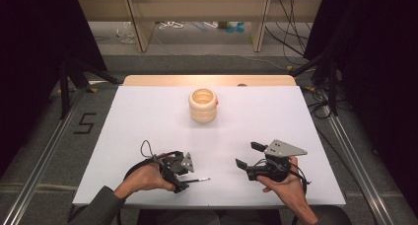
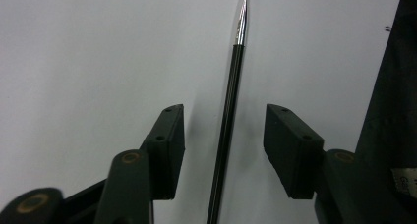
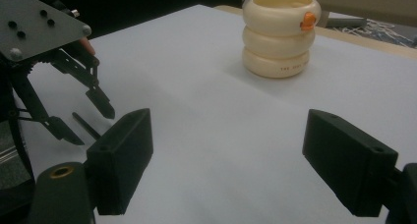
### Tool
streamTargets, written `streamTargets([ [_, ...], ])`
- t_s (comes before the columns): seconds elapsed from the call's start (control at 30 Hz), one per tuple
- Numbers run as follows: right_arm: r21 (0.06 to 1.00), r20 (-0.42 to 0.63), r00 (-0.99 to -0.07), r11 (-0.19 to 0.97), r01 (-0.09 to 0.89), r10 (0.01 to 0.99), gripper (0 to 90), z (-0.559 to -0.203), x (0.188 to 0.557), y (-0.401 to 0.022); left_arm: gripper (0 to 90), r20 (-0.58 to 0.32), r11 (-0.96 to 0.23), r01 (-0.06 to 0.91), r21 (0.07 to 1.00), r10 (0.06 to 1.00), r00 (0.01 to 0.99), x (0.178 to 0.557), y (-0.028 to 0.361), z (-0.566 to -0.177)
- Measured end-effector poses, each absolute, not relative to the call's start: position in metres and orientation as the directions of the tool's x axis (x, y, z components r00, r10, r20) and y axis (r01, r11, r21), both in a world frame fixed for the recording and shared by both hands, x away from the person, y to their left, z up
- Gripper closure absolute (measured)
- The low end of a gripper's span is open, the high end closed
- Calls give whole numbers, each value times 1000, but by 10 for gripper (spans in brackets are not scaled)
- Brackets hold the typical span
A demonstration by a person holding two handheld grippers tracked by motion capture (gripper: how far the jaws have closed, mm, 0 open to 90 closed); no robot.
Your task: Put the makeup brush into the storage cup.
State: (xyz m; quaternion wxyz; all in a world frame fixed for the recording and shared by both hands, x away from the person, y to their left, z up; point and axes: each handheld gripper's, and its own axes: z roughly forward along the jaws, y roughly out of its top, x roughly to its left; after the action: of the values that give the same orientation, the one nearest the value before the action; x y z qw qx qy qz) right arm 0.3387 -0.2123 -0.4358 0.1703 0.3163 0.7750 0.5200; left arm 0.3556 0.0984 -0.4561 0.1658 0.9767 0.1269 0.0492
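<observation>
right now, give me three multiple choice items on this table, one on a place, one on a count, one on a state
1. Where does the thin black brush with the metal ferrule lie?
A. between the left tongs' jaws
B. inside the cup
C. under the right tongs

2. How many stacked rings shape the cream ribbed plastic cup?
A. one
B. three
C. five

3. How do the right tongs stand?
A. shut on the cup
B. shut on the brush
C. open, holding nothing

Answers: 1 A, the left gripper view shows the brush on the white table between the apart jaws. 2 B, the right gripper view shows three bulges. 3 C, bare table lies between its jaws.
</observation>
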Motion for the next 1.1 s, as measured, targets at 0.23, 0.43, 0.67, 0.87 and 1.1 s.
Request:
streamTargets([
  [0.23, 911, 67, -746, 265, 317, 663, 207, -435, 338, -213, 598, 48, -924, 218, 313, 244, 969, 359, 97, -458],
  [0.43, 911, 66, -747, 266, 316, 661, 209, -435, 338, -212, 646, 45, -928, 217, 302, 241, 969, 359, 95, -459],
  [0.67, 917, 79, -754, 250, 312, 652, 212, -436, 339, -211, 702, 16, -936, 206, 284, 220, 975, 362, 94, -461],
  [0.87, 916, 81, -756, 250, 313, 650, 215, -436, 339, -211, 735, -13, -941, 216, 262, 220, 975, 367, 93, -460],
  [1.1, 921, 59, -753, 255, 295, 656, 219, -436, 339, -211, 800, -32, -943, 234, 235, 233, 972, 373, 90, -460],
])
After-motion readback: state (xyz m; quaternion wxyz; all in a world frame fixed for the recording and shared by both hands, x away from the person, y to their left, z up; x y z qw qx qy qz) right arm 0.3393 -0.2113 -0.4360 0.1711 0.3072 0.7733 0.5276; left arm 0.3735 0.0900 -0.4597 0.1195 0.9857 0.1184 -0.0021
